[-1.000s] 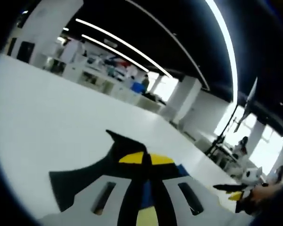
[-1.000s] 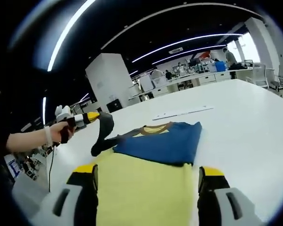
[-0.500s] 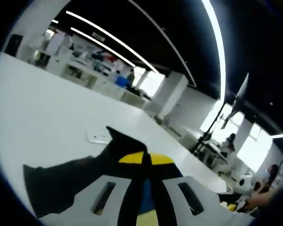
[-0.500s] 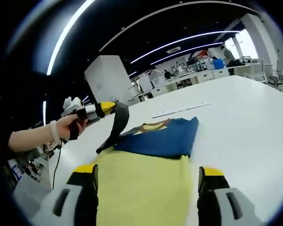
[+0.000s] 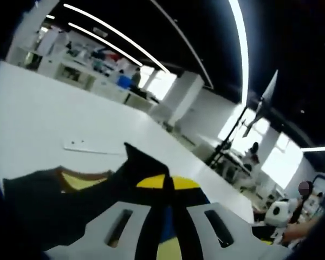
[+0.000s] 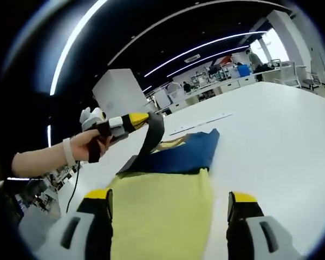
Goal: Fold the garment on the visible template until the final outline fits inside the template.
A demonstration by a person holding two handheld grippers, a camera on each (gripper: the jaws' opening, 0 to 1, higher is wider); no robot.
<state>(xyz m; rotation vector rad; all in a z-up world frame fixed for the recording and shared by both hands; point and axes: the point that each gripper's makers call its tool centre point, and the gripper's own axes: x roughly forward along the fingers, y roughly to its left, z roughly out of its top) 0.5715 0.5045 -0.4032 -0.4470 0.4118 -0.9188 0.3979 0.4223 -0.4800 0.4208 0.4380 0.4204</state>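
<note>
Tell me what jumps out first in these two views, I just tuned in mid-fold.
In the right gripper view, the left tongs stand out, shut on the garment's dark sleeve and lifting it off the white table. Below that, the yellow and blue garment lies flat between the open right tongs. In the left gripper view, dark fabric spreads beneath the shut jaws.
</note>
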